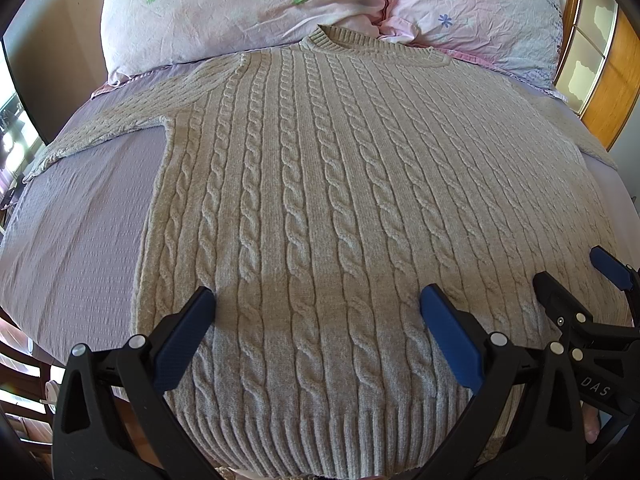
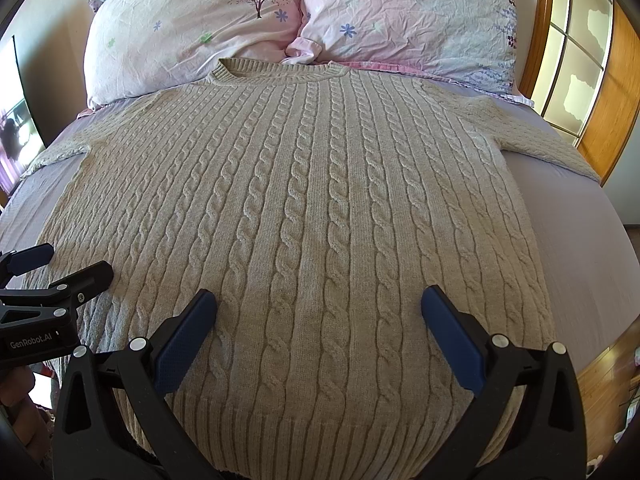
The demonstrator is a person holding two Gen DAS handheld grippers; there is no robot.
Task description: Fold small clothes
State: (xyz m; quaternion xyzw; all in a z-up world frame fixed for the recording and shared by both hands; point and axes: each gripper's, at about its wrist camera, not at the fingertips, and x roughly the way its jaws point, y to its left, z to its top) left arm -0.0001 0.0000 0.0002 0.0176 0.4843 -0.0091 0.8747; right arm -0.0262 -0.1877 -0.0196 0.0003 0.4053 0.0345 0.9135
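A beige cable-knit sweater (image 1: 320, 184) lies flat on the bed, collar toward the pillows, both sleeves spread out sideways. It also shows in the right wrist view (image 2: 304, 208). My left gripper (image 1: 318, 300) is open and empty, hovering over the lower left part of the sweater near the ribbed hem. My right gripper (image 2: 319, 300) is open and empty over the lower right part near the hem. The right gripper also shows at the right edge of the left wrist view (image 1: 576, 276), and the left gripper shows at the left edge of the right wrist view (image 2: 68, 264).
The sweater rests on a lilac bedsheet (image 1: 76, 216). Two pink floral pillows (image 2: 192, 28) lie at the head of the bed. A wooden-framed cabinet (image 2: 576, 64) stands at the right. Wooden floor (image 2: 608, 376) shows past the bed's right edge.
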